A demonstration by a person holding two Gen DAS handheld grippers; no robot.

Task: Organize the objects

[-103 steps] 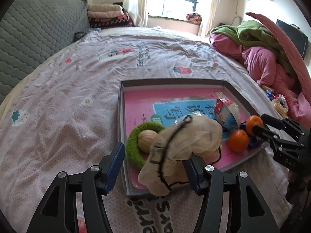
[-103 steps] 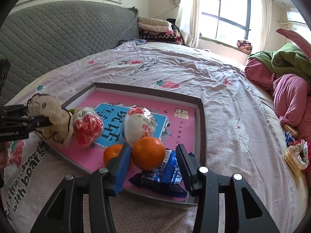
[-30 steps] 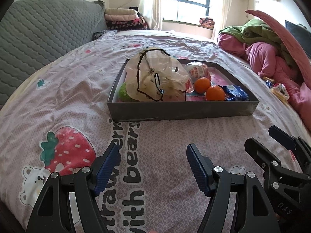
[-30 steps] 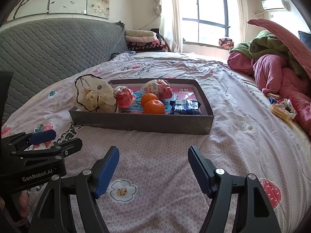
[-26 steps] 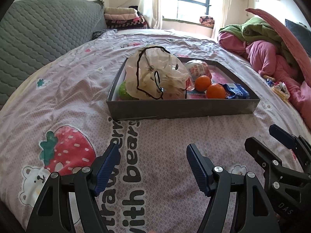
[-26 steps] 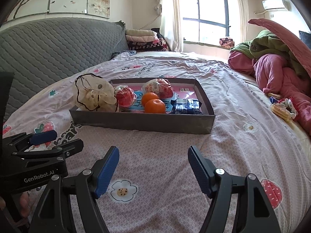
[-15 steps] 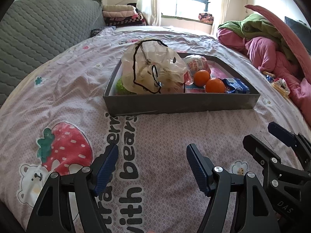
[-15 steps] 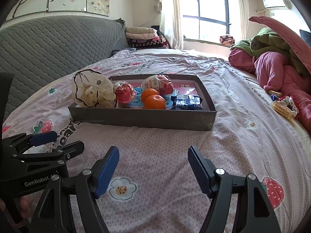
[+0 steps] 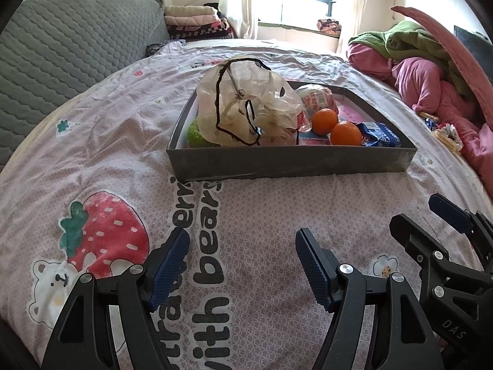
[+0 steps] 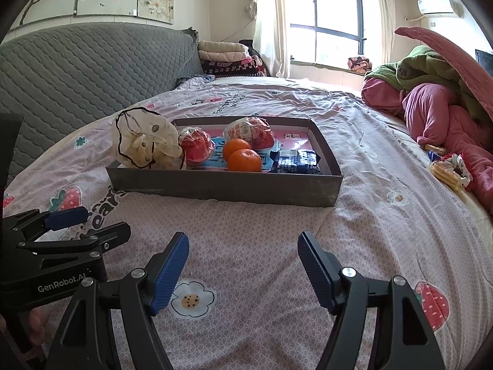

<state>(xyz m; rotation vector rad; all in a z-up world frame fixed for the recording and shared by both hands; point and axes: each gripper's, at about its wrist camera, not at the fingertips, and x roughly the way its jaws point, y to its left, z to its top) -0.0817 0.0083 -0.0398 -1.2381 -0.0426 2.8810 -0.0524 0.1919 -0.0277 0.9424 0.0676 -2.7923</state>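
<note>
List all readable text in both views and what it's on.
"GenRobot.AI": body of the left claw.
"DAS": body of the right claw.
"with bears", partly hidden: bedsheet.
Print on the box floor, wrapped snacks and blue packet: too blurred to read.

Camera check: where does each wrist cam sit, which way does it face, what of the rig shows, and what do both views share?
Left wrist: on the left gripper, angled down over the bedspread toward the grey tray; own open jaws at the bottom, right gripper at lower right.
Right wrist: on the right gripper, facing the same tray; own open jaws, left gripper at left, fingertips at the lower left edge.
Shared: tray, two oranges, drawstring bag, window.
</note>
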